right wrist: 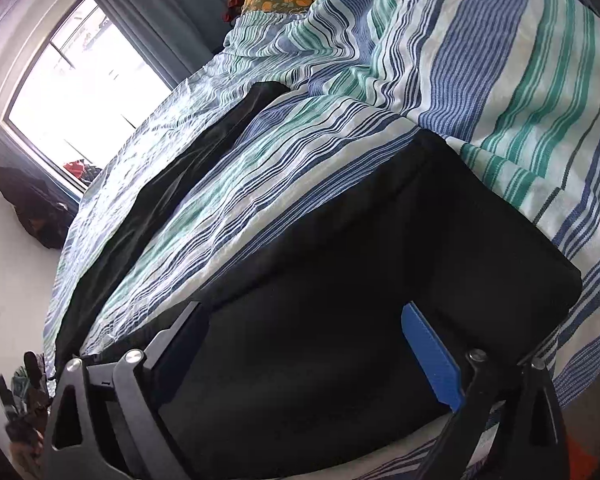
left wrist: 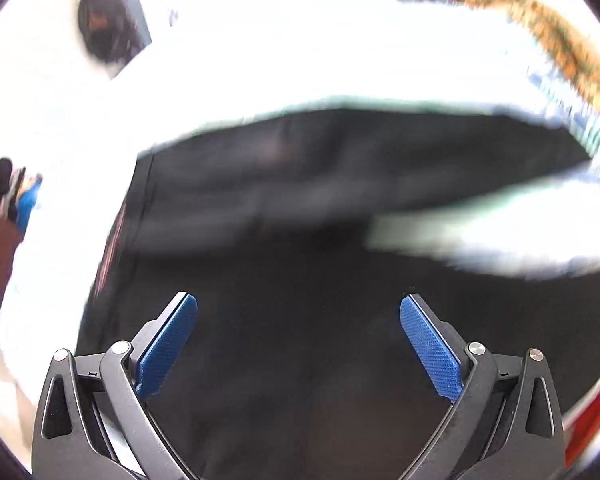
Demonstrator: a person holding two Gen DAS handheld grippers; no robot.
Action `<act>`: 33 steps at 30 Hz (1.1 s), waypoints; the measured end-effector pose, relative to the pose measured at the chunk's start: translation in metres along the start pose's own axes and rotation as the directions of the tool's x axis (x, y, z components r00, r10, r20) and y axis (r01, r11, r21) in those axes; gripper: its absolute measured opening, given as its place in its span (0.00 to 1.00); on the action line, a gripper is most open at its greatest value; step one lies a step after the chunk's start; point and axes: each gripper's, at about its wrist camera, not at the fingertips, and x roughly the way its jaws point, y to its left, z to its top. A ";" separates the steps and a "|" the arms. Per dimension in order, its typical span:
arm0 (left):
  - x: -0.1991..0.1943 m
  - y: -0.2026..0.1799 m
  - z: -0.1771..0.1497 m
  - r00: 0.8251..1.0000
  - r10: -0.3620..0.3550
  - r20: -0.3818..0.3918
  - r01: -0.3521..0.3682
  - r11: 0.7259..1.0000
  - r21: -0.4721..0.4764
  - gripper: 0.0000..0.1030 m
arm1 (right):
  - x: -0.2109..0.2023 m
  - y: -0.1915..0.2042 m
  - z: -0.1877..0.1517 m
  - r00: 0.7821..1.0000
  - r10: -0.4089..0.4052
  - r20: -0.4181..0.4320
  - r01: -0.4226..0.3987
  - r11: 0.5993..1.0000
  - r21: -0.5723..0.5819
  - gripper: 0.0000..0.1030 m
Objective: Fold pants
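Between the spread blue pads of the right gripper (right wrist: 304, 328), nothing is pinched; the black fabric pants (right wrist: 340, 280) are seen directly beneath and ahead, spread on the blue-and-green striped bedsheet (right wrist: 500, 80). One leg is stretched away up-left. The left gripper (left wrist: 299, 340), likewise spread and empty, is held over the same dark cloth.
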 end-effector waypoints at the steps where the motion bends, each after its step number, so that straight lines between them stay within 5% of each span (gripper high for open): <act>1: 0.006 -0.017 0.026 0.999 -0.032 0.020 0.032 0.999 0.002 0.99 | 0.002 0.002 0.000 1.000 -0.007 -0.005 0.007 1.000 -0.008 0.99; 5: 0.064 -0.094 0.100 0.991 -0.133 -0.017 0.134 0.987 0.090 0.99 | 0.006 0.004 0.000 1.000 -0.022 -0.017 0.022 0.999 -0.024 1.00; 9: 0.144 -0.150 0.126 0.975 -0.121 -0.187 0.137 0.988 0.075 0.98 | 0.011 0.005 0.000 0.999 -0.043 -0.027 0.042 0.998 -0.040 1.00; 14: 0.191 -0.119 0.117 0.960 -0.030 -0.278 0.017 0.999 -0.049 0.99 | 0.016 0.013 -0.001 0.995 -0.088 -0.035 0.085 0.993 -0.085 1.00; 18: 0.192 -0.050 0.115 0.959 0.047 -0.279 -0.077 0.992 -0.098 1.00 | 0.020 0.017 -0.002 0.993 -0.114 -0.038 0.109 0.988 -0.113 1.00; 25: 0.166 0.065 0.099 0.936 0.160 -0.313 -0.246 0.934 -0.260 0.98 | 0.020 0.018 -0.004 0.991 -0.129 -0.032 0.125 0.985 -0.115 1.00; 28: 0.121 0.068 0.081 0.967 0.128 -0.222 -0.181 0.954 -0.237 0.98 | 0.019 0.016 -0.003 0.992 -0.123 -0.025 0.120 0.988 -0.099 1.00; 33: 0.043 -0.027 0.025 0.990 -0.062 -0.124 0.060 0.998 -0.023 0.99 | 0.012 0.014 -0.002 0.995 -0.101 -0.004 0.100 0.992 -0.071 1.00</act>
